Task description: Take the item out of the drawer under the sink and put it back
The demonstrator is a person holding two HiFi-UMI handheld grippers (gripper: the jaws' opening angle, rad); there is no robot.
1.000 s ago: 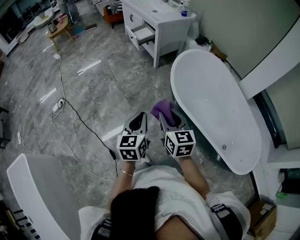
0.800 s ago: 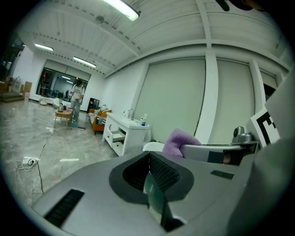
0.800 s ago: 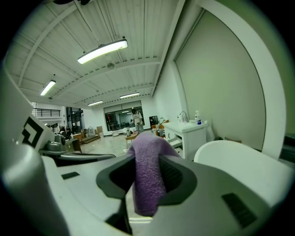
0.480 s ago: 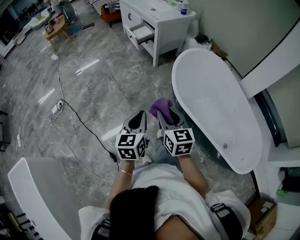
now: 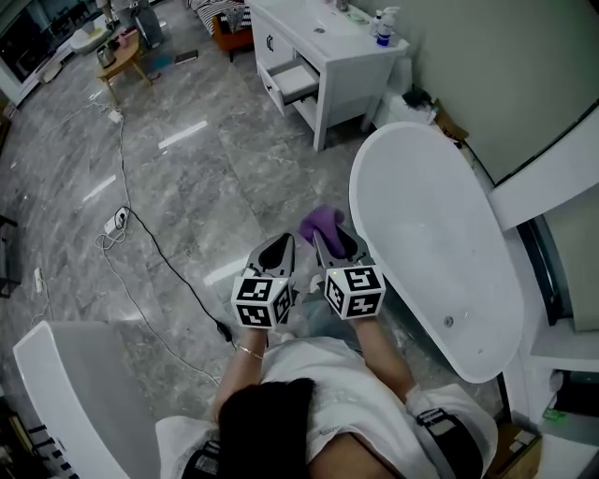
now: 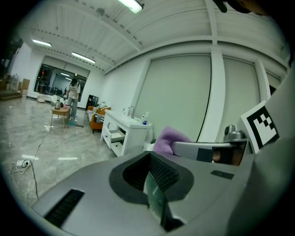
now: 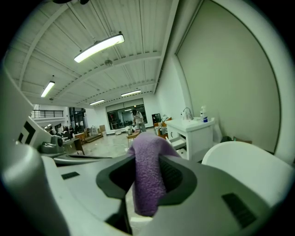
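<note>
A: Where's the purple cloth (image 5: 321, 223)?
B: In the right gripper (image 5: 329, 243), up in the air over the floor (image 5: 187, 178), just beside the bathtub's (image 5: 440, 234) near-left rim. It's well apart from the vanity (image 5: 348, 70).
A: Jaws on it?
B: Yes. In the right gripper view the jaws stand partly apart and are clamped on the cloth's folded middle. The cloth (image 7: 146, 179) fills the gap, and its top bulges above the jaw tips.
A: And the left gripper (image 5: 278, 251)?
B: It's close beside the right one and level with it. In the left gripper view its jaws are together with nothing between them. The cloth (image 6: 168, 138) shows past them, off to the right.
A: The drawer?
B: A drawer (image 5: 292, 79) stands pulled out of the vanity's front, at the far side of the floor. I can't see what's inside it.
A: Anything else?
B: A pump bottle (image 5: 383, 28) sits on the vanity tabletop at the end nearest the tub. A black cable (image 5: 159, 243) runs across the floor, left of the grippers.
</note>
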